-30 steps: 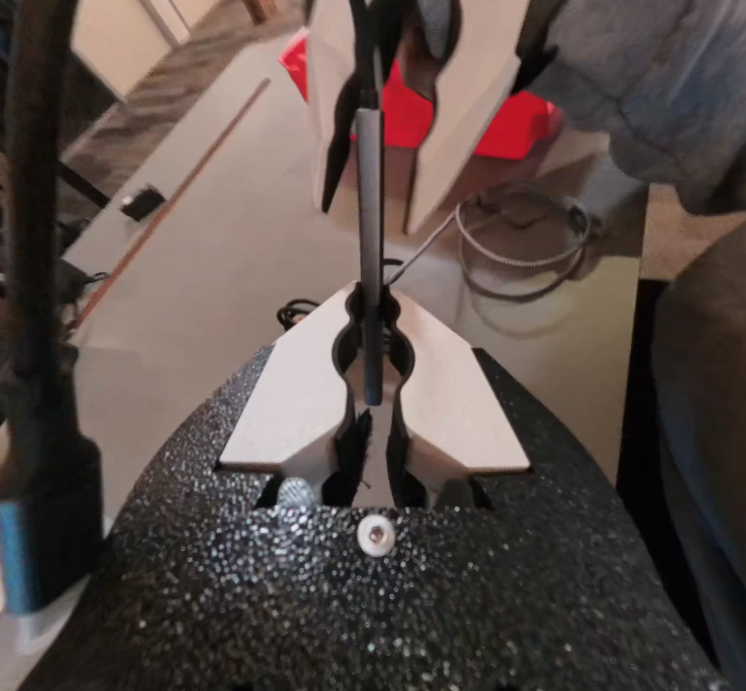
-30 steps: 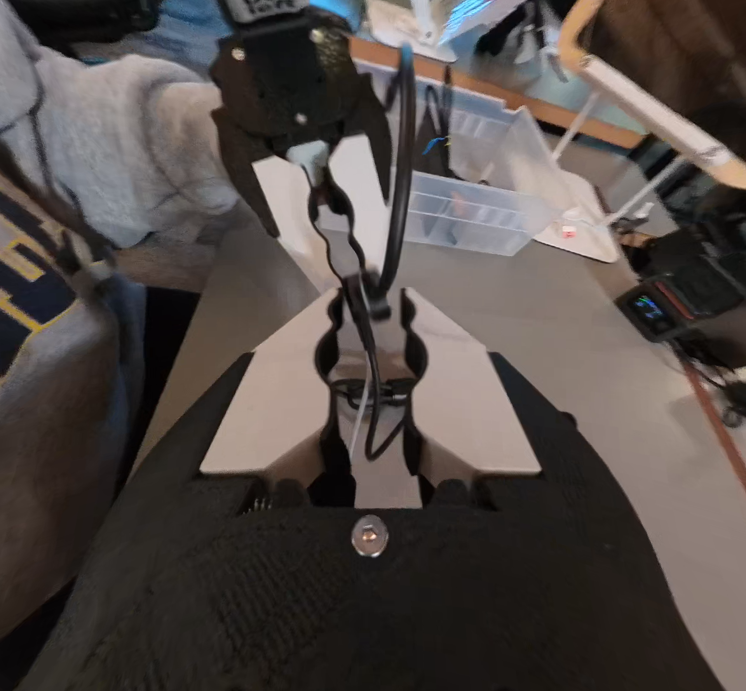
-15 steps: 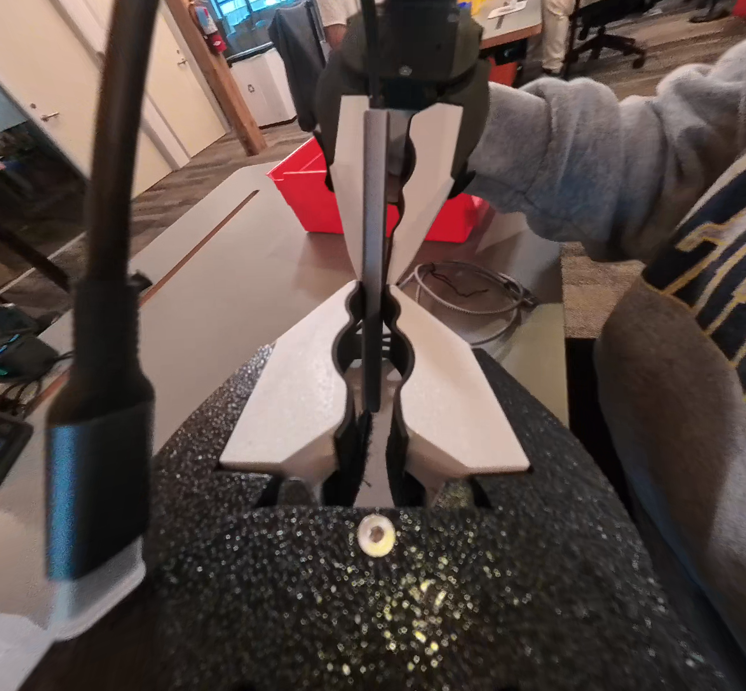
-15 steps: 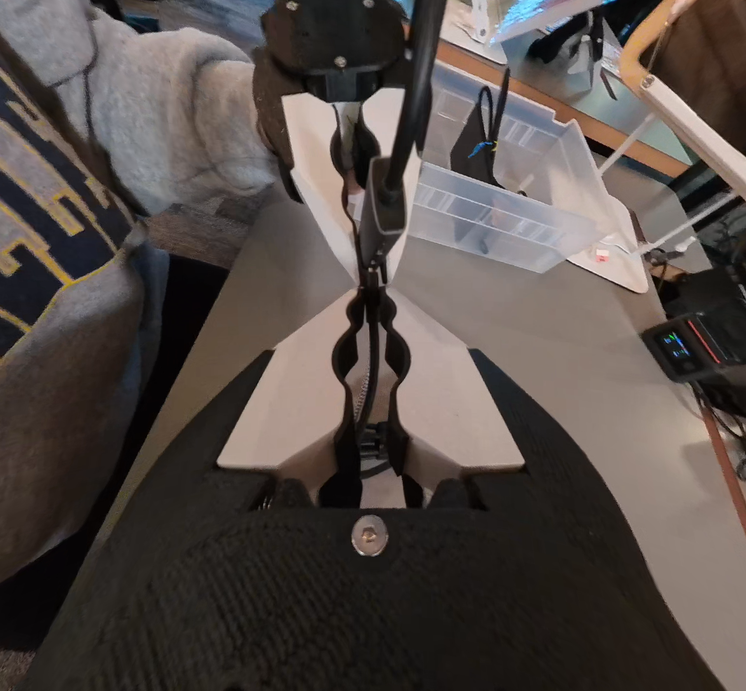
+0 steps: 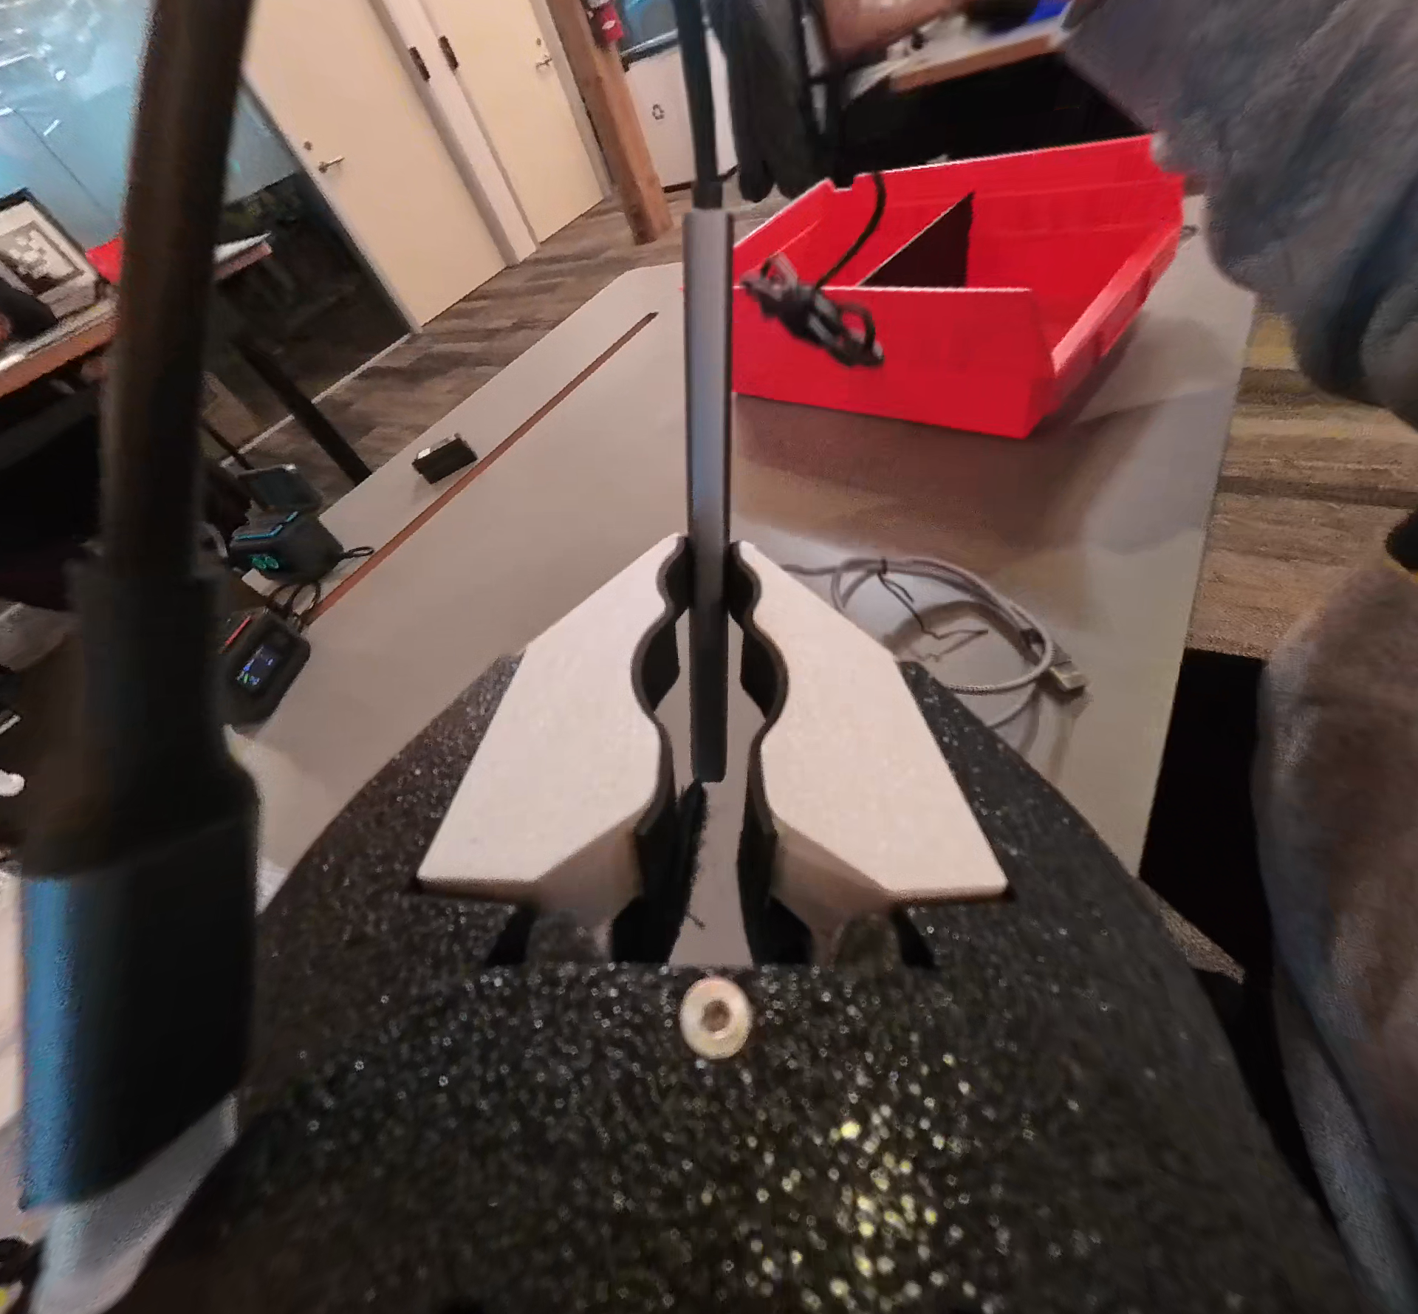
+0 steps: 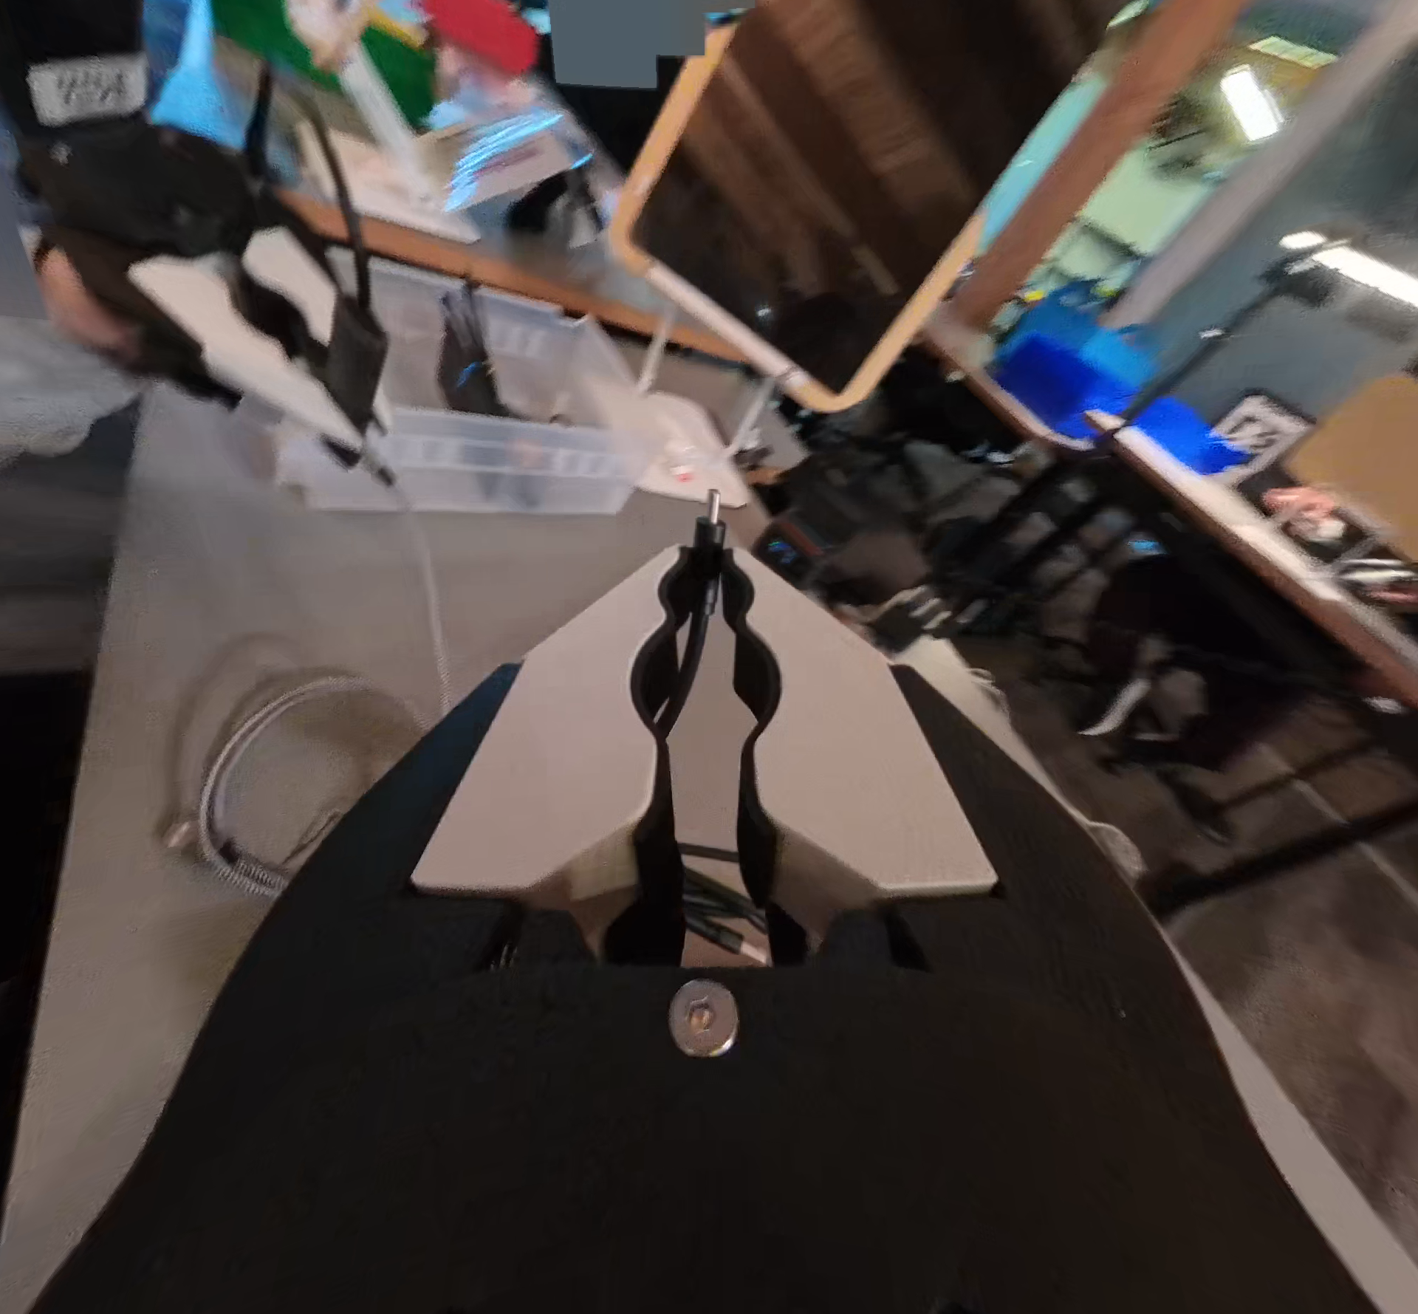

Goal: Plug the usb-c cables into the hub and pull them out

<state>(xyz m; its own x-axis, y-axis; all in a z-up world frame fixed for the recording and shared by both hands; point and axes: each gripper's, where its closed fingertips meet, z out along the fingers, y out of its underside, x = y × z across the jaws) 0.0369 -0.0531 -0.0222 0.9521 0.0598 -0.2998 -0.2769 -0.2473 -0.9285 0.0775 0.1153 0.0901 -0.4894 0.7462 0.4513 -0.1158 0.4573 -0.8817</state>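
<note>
Right wrist view: blurred label (image 6: 86,91), illegible.

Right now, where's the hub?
In the left wrist view the hub stands edge-on, clamped between the left gripper fingers, in front of the red bin. In the right wrist view it is at upper left.

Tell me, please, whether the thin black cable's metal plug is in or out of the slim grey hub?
Out: the thin black cable's metal plug juts bare past the right gripper, far from the slim grey hub.
</note>
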